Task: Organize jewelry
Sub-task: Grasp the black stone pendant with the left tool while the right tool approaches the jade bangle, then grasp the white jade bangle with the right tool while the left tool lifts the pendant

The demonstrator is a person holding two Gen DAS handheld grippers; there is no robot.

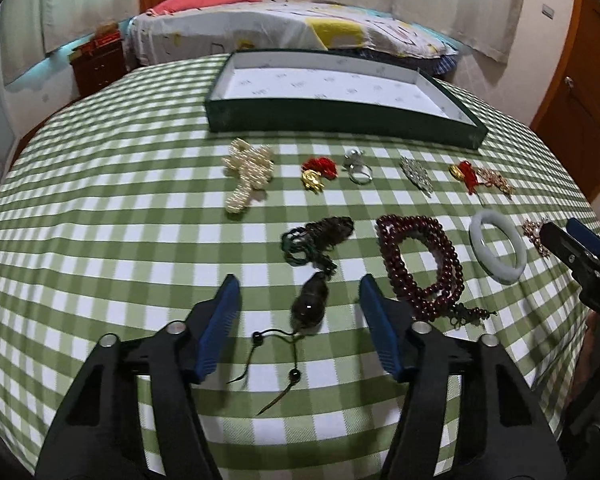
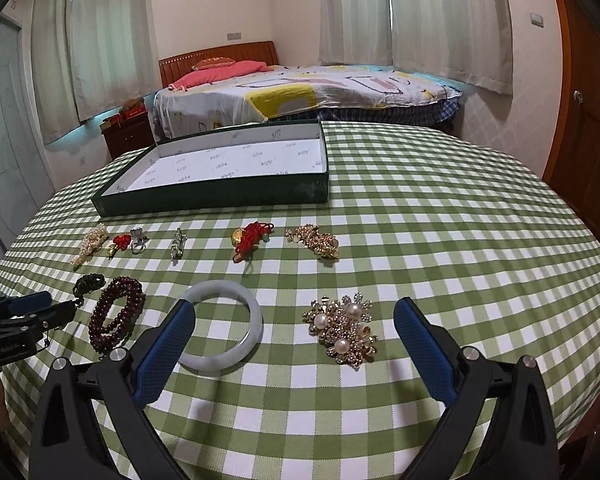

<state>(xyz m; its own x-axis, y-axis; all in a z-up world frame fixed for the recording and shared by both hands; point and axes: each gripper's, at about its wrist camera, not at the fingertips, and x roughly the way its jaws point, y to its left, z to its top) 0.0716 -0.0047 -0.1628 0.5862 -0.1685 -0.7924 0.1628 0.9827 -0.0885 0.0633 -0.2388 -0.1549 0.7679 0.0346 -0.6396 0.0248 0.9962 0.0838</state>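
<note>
The jewelry is laid out in two loose rows on a surface (image 1: pixel 100 208) covered with green-and-white check, and none of it has yet been placed in the shallow green box (image 1: pixel 340 118) standing at the far side, whose white-lined floor is seen bare. The left gripper (image 1: pixel 300 292) is held low over the near row with its fingers spread wide and nothing between the pads; a dark pendant on a cord (image 1: pixel 310 304) lies directly between them, its long axis running almost straight away from the camera, along the fingers rather than across them, so a closing stroke would meet its narrow sides. The dark red bead bracelet (image 1: pixel 420 264) lies just beside the right-hand blue pad, outside the gap. The right gripper (image 2: pixel 294 316) is likewise open and empty; a pale jade bangle (image 2: pixel 224 324) lies flat by its left finger, which overlaps the ring's near-left edge in this view, while a gold-and-pearl brooch (image 2: pixel 342 334) sits within the gap, nearer the middle. Contact with the bangle cannot be settled from the pictures. It is judged that the pendant is the likelier first pick, being centred and aligned for the left side, and that the trailing cord would need to be carried clear of the beads.
</note>
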